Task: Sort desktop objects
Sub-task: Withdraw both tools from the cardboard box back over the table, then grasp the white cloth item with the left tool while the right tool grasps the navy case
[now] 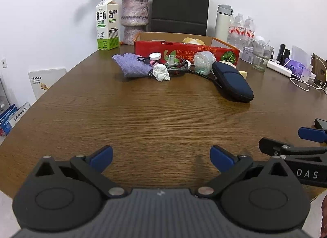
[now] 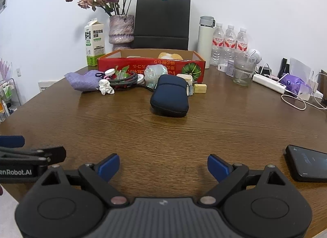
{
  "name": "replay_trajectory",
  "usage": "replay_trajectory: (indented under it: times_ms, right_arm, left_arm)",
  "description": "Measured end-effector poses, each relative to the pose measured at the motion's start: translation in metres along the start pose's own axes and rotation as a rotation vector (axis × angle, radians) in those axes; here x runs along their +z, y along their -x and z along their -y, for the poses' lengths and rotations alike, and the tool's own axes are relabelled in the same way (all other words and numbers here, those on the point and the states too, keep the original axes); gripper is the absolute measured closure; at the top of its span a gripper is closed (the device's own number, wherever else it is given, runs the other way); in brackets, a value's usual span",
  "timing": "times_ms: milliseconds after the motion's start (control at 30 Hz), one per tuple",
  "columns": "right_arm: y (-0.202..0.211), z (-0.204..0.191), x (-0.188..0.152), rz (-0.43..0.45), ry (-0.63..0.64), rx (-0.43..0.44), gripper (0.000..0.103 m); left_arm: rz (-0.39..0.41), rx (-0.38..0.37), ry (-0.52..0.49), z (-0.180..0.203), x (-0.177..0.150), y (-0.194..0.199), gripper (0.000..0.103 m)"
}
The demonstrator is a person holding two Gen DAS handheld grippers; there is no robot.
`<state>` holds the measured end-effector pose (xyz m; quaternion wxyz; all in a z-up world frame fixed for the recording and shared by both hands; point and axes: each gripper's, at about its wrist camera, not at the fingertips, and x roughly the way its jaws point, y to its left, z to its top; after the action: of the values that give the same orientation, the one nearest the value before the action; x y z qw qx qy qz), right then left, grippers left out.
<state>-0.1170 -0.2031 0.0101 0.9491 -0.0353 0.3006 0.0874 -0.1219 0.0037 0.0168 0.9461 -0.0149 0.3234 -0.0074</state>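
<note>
A clutter of small objects lies mid-table in front of a red cardboard box [image 1: 184, 51] [image 2: 151, 66]: a purple cloth [image 1: 130, 65] [image 2: 83, 81], a crumpled white tissue [image 1: 161, 72] [image 2: 106, 87], a coiled cable [image 1: 177, 67] [image 2: 124, 80], a clear plastic wad [image 1: 203, 60] [image 2: 155, 73], a navy zip pouch [image 1: 232, 81] [image 2: 170, 95] and a yellow block [image 2: 199, 88]. My left gripper [image 1: 161, 157] stands open over the near table edge, holding nothing. My right gripper [image 2: 163, 166] is open too, beside it, far from the objects.
Along the back stand a milk carton [image 1: 107, 24], a vase of dried flowers [image 2: 120, 31], a black paper bag [image 2: 162, 22], a white flask [image 2: 205, 41], water bottles [image 2: 230, 41] and a glass [image 2: 244, 70]. A power strip [image 2: 268, 83] with cables lies right. A phone [image 2: 307, 162] lies near my right gripper.
</note>
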Motion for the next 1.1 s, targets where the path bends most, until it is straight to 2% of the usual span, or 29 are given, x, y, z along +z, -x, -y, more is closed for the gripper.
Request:
replay_trajectory:
  times_ms: [333, 600, 833, 933, 1000, 1100]
  right_arm:
    - [-0.013, 0.009, 0.007, -0.006, -0.027, 0.011, 0.01]
    - [-0.04, 0.014, 0.027, -0.018, -0.038, 0.026, 0.01]
    - [-0.076, 0.016, 0.048, -0.037, -0.022, 0.029, 0.01]
    - [-0.091, 0.018, 0.061, -0.028, -0.022, 0.03, 0.01]
    - [-0.101, 0.02, 0.071, -0.022, -0.022, 0.039, 0.01]
    - [-0.118, 0.023, 0.086, -0.014, -0.026, 0.045, 0.01]
  left_arm:
    - [0.0, -0.024, 0.008, -0.003, 0.01, -0.012, 0.0]
    - [0.05, -0.062, -0.015, -0.006, 0.049, -0.037, 0.001]
    - [0.077, -0.091, -0.027, -0.006, 0.098, -0.077, 0.011]
    - [0.07, -0.077, -0.032, -0.005, 0.115, -0.102, 0.022]
    - [0.071, -0.096, -0.03, -0.005, 0.123, -0.118, 0.025]
    - [0.042, -0.107, -0.043, -0.004, 0.132, -0.141, 0.036]
